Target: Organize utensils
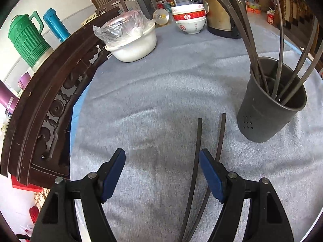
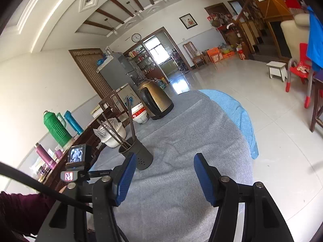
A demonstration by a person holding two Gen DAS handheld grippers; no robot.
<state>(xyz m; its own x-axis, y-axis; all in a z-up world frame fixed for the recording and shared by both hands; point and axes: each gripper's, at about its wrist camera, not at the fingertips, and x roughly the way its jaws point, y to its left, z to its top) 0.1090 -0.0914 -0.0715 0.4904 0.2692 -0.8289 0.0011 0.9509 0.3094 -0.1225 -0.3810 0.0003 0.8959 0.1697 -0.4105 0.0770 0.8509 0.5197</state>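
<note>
Jaws apart, chopsticks [image 1: 198, 161] partly cut off

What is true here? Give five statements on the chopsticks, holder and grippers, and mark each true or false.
1. Two chopsticks lie on the cloth. True.
2. The holder is empty. False: several chopsticks stand in it.
3. The left gripper grips a chopstick. False: its jaws are open, pressing on nothing.
4. The right gripper is open with nothing between its jaws. True.
5. The holder lies on its side. False: it stands upright.
</note>
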